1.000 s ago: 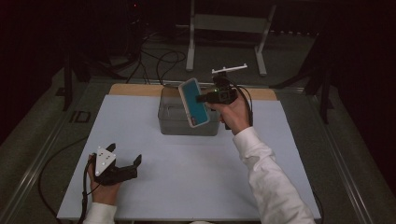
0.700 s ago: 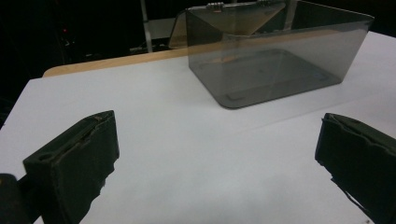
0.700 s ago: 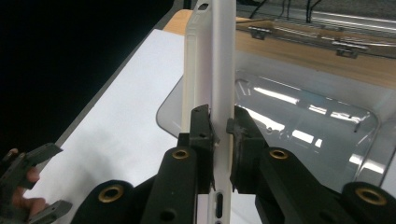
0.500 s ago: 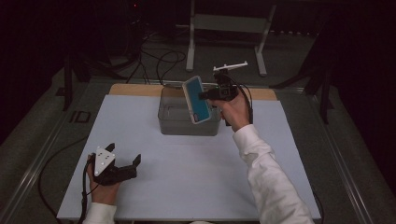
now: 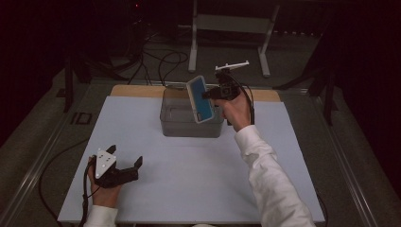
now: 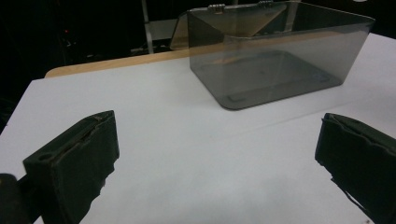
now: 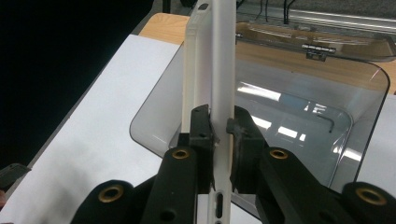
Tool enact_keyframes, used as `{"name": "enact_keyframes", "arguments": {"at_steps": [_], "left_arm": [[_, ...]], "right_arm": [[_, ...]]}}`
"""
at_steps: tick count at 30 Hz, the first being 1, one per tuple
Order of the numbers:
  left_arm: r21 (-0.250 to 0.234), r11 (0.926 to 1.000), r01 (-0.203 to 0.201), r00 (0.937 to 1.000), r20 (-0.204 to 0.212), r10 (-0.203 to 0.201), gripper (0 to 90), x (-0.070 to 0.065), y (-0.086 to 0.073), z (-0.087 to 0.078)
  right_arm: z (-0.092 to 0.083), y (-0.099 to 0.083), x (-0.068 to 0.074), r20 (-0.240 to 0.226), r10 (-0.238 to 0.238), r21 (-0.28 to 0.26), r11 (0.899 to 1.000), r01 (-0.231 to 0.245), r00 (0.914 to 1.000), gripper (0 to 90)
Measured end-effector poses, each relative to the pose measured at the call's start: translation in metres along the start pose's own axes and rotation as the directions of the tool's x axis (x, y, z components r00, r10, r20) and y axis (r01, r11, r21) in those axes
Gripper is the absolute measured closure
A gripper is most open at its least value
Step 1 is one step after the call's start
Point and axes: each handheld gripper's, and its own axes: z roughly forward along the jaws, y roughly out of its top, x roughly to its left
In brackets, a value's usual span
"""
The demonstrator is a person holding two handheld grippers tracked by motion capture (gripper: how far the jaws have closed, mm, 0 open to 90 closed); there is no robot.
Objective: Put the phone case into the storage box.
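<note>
A flat phone-like slab [image 5: 199, 99] with a blue face and a white case hangs tilted over an open grey see-through box [image 5: 191, 126] at the table's back middle. My right gripper [image 5: 206, 95] is shut on the slab from its right side. In the right gripper view the jaws [image 7: 220, 125] clamp the white slab [image 7: 217, 56] edge-on, just above the box's near rim [image 7: 154, 121]. My left gripper [image 5: 126, 156] rests open at the front left of the table. Its jaws [image 6: 215, 154] stand wide apart with nothing between them, facing the box [image 6: 280, 70].
The box's lid [image 7: 327, 44] is hinged open at the back, over a wooden strip [image 5: 137, 91] along the white table top [image 5: 189, 179]. Behind the table are a metal stand [image 5: 227, 28] and cables on the floor.
The right gripper with the slab has shifted very slightly to the right above the box. The left gripper has not moved.
</note>
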Motion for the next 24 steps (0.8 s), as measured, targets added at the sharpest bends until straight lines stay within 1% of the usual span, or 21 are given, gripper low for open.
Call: {"name": "enact_keyframes", "arguments": {"at_steps": [6,13,16,19,24], "left_arm": [[0.000,1.0000,0.000,1.0000,0.000,0.000,0.5,0.000,0.000,0.000],[-0.003,1.0000,0.000,1.0000,-0.004,0.000,0.5,0.001,0.000,-0.001],[-0.003,1.0000,0.001,1.0000,-0.005,-0.001,0.5,0.001,0.000,-0.001],[-0.003,1.0000,0.001,1.0000,-0.005,-0.001,0.5,0.001,0.000,-0.001],[-0.003,1.0000,0.004,1.0000,-0.005,-0.004,0.5,0.001,0.000,-0.001]], "right_arm": [[0.001,0.003,0.000,0.010,0.002,-0.001,1.000,-0.002,0.9999,81.8],[0.003,0.005,-0.003,0.022,0.018,-0.006,1.000,-0.017,0.9996,81.8],[0.007,0.005,-0.004,0.031,0.017,0.001,1.000,-0.017,0.9994,81.8],[0.008,0.005,-0.005,0.030,0.021,0.000,1.000,-0.021,0.9993,81.8],[0.013,0.007,-0.007,0.043,0.034,0.000,0.999,-0.034,0.9985,81.8]]}}
